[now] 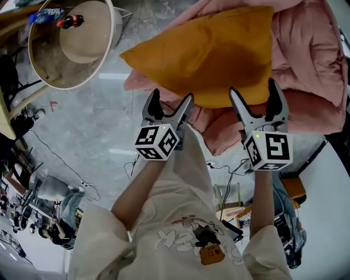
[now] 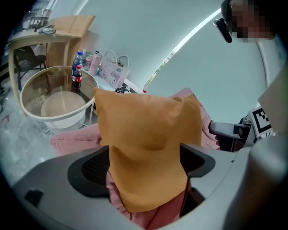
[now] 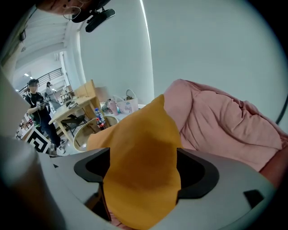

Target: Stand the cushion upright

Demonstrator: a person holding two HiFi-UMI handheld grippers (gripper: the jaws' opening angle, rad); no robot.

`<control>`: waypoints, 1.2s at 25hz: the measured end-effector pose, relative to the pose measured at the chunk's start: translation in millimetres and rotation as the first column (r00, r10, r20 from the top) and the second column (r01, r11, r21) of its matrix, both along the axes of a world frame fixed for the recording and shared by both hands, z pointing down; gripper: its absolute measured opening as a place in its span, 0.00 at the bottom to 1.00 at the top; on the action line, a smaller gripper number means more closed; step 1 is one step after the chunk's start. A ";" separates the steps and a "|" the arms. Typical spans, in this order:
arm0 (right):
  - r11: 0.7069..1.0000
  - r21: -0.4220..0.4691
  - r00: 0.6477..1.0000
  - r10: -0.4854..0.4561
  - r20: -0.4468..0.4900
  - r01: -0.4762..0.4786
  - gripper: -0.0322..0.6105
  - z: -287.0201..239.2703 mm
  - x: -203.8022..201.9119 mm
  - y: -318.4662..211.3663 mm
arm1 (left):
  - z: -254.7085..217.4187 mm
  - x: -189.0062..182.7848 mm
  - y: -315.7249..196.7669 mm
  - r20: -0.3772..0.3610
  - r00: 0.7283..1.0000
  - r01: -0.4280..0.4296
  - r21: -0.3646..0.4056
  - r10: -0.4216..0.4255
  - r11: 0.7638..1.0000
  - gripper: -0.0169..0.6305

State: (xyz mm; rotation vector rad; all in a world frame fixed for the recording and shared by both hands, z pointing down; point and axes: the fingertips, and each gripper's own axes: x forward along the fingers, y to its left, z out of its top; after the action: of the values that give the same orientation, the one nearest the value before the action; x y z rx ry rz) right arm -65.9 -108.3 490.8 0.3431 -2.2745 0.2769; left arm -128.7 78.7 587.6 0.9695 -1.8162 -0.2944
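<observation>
The orange cushion (image 1: 210, 54) lies over the near-left part of a heap of pink quilt (image 1: 311, 65), with one pointed corner sticking out past the quilt's left edge above the grey floor (image 1: 104, 126). Both grippers meet it along its near edge. The left gripper (image 1: 171, 96) holds the left part of that edge, and in its own view the orange cloth fills the gap, pinched narrower where both jaws press on it. The right gripper (image 1: 252, 87) clamps the same edge further right, its jaws likewise closed on the fabric, which bulges above and below them. Seen from the grippers, the cushion rises away from the jaws with the quilt behind it. Well off the quilt's left edge stands a round glass table (image 1: 112, 33) with bottles (image 1: 54, 13) on its far side. A wooden desk (image 2: 67, 27) and a small bag (image 2: 111, 69) stand beyond it.
</observation>
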 end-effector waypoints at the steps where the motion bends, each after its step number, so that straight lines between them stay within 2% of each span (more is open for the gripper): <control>1: 1.000 0.002 1.000 -0.004 -0.001 0.004 0.76 2.4 -0.1 -0.7 | 4.8 0.9 0.1 -0.007 1.000 0.003 -0.009 -0.003 1.000 0.78; 3: 1.000 0.004 1.000 -0.009 -0.002 0.009 0.78 8.0 -0.3 -1.6 | 16.0 3.9 0.2 -0.034 0.999 0.011 -0.022 -0.012 1.000 0.86; 10: 1.000 0.013 0.999 -0.019 -0.025 0.020 0.91 25.3 -3.6 -8.1 | 29.6 3.8 -5.4 -0.064 0.997 0.032 -0.002 -0.032 0.999 0.94; 13: 0.999 0.024 0.999 -0.021 -0.044 0.022 0.94 36.8 -5.3 -11.3 | 41.1 -0.5 -6.7 -0.071 0.996 0.048 0.006 -0.047 0.999 0.95; 20: 0.998 0.042 0.996 -0.049 -0.072 0.052 0.94 50.6 -10.3 -13.2 | 51.1 -3.7 -19.0 -0.049 0.999 0.012 -0.005 -0.012 1.000 0.94; 22: 0.998 0.048 0.996 -0.036 -0.080 0.040 0.93 53.7 -11.4 -16.0 | 51.4 -4.8 -22.1 -0.051 0.999 -0.003 0.004 0.003 1.000 0.87; 25: 0.999 0.052 0.995 -0.012 -0.100 0.017 0.87 56.5 -13.9 -18.0 | 49.1 -5.4 -24.8 -0.047 0.999 -0.016 0.005 0.016 1.000 0.80; 30: 0.999 0.030 0.994 0.025 -0.107 -0.022 0.61 62.9 -11.0 -14.7 | 45.5 0.0 -32.9 -0.047 0.998 -0.038 -0.013 0.037 0.999 0.61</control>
State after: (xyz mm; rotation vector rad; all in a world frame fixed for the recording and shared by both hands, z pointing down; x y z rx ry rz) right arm -76.9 -122.9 553.7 0.3906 -2.1721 0.2324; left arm -128.7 45.8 633.0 0.9779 -1.7539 -0.2783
